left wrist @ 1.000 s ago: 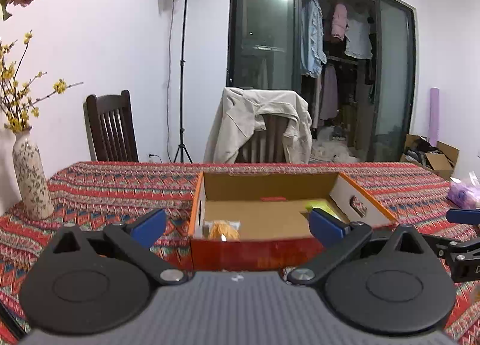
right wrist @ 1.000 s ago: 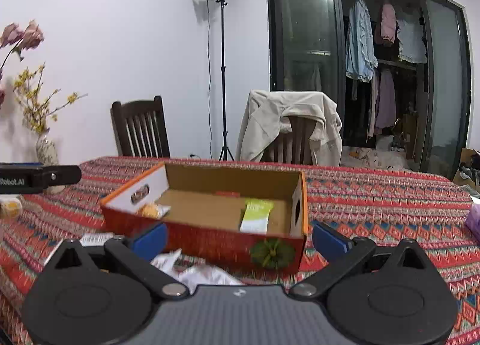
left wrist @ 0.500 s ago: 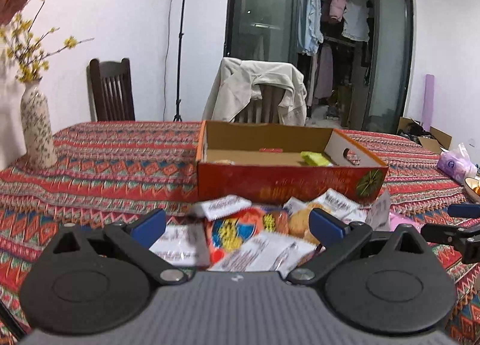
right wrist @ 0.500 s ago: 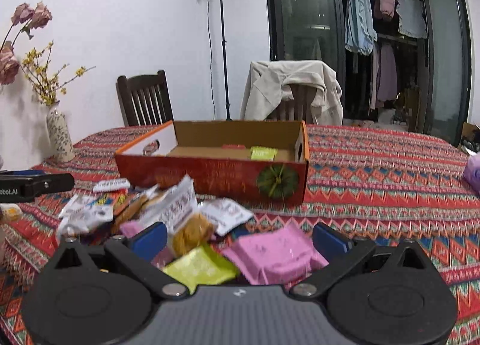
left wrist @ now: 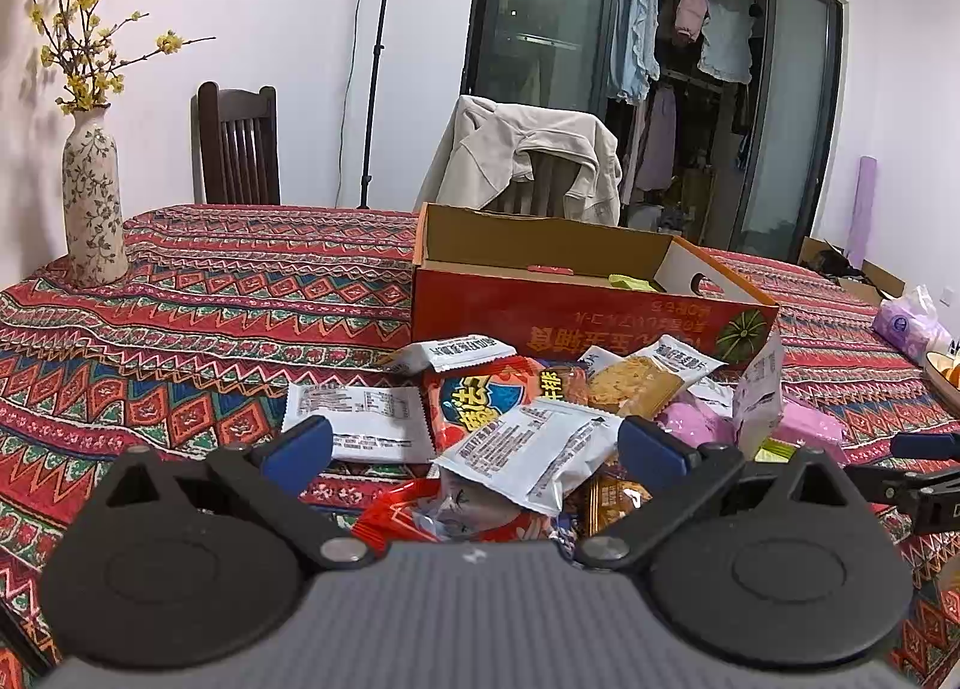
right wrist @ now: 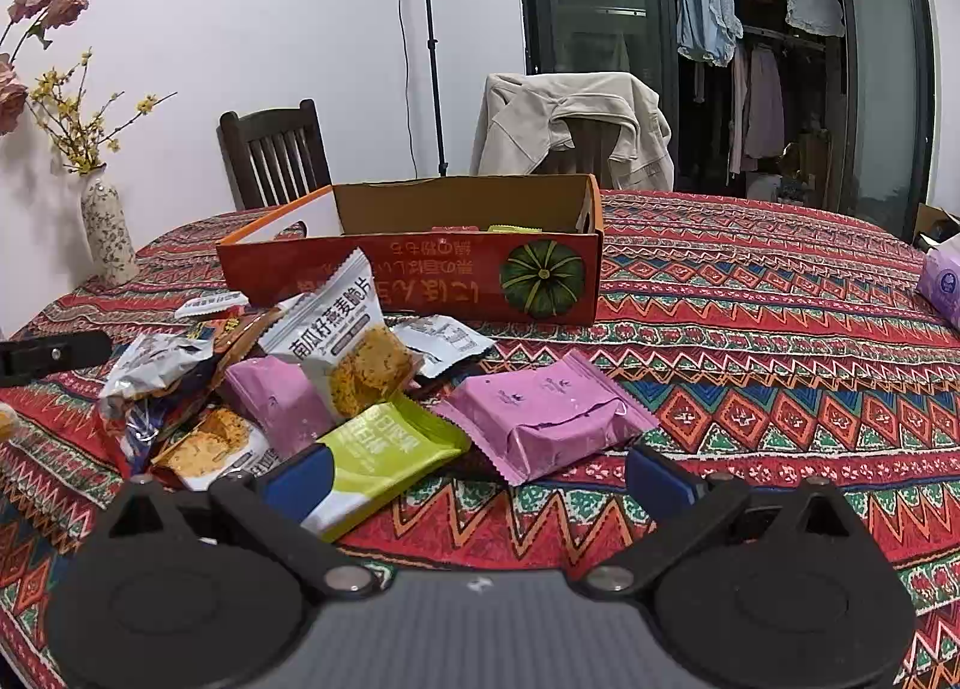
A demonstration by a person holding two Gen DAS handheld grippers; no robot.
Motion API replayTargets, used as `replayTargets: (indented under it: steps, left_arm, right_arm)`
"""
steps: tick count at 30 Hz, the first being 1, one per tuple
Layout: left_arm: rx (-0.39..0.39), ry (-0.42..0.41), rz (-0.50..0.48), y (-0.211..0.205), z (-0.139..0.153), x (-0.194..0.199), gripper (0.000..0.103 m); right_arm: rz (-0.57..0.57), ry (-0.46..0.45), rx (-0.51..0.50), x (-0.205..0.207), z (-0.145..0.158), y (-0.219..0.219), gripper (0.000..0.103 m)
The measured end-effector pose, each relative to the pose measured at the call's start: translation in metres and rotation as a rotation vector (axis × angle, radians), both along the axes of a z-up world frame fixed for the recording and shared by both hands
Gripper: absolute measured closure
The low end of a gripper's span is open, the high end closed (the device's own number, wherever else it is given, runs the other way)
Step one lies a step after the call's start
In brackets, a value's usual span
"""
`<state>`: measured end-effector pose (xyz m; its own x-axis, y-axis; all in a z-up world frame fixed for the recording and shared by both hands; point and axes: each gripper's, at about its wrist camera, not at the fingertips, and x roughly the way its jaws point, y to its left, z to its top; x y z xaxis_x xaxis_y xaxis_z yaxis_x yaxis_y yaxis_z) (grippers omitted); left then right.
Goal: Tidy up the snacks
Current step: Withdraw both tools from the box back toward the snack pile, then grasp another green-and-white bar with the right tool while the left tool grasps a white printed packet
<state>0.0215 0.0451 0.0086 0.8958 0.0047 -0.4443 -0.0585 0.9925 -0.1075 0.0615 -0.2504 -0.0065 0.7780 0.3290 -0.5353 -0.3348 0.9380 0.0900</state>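
The left hand-held gripper [left wrist: 474,452] is hovering with its jaws spread wide and gripping nothing, a white snack packet [left wrist: 531,458] lying between its blue fingertips [left wrist: 297,452] at the near edge of a snack pile [left wrist: 576,407] on the desk [left wrist: 198,317]. The right hand-held gripper [right wrist: 480,476] is likewise gaping wide and empty; a lime-green packet [right wrist: 375,458] is lying just ahead of its left fingertip, and a pink packet [right wrist: 543,413] is lying ahead, between its fingertips. Beyond the pile, an open red cardboard box [right wrist: 432,272] is sitting farther ahead of both, with a few packets inside. A flowered vase [left wrist: 93,206] is standing well off to the left.
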Motion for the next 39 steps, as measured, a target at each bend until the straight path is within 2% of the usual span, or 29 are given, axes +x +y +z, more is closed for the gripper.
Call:
replayTargets:
  steps: [6,12,19,29,32,34,38,39]
  left_arm:
    - [-0.009,0.02,0.006,0.0,-0.005,0.002,0.0]
    - [-0.014,0.018,-0.001,0.0,-0.007,0.001,0.0]
    - [-0.02,0.029,0.001,0.002,-0.01,0.002,0.0]
    - [-0.032,0.038,0.015,0.008,-0.013,0.001,0.0]
    - [-0.033,0.039,0.015,0.008,-0.013,0.001,0.0]
    - [-0.033,0.039,0.016,0.008,-0.013,0.001,0.0]
    - [-0.037,0.039,0.025,0.008,-0.013,-0.002,0.0]
    - [-0.039,0.04,0.029,0.009,-0.014,-0.002,0.0]
  right_arm:
    - [0.003,0.021,0.008,0.005,-0.001,0.007,0.0]
    - [0.023,0.048,-0.001,0.011,-0.002,0.035,0.0]
    - [0.039,0.071,-0.094,0.013,-0.013,0.075,0.0]
    - [0.019,0.095,-0.141,0.007,-0.025,0.06,0.001]
    - [0.019,0.091,-0.128,0.004,-0.025,0.051,0.012]
    - [0.023,0.087,-0.119,0.001,-0.024,0.047,0.024]
    - [0.039,0.079,-0.109,-0.004,-0.023,0.043,0.037]
    - [0.038,0.08,-0.105,-0.004,-0.022,0.042,0.043]
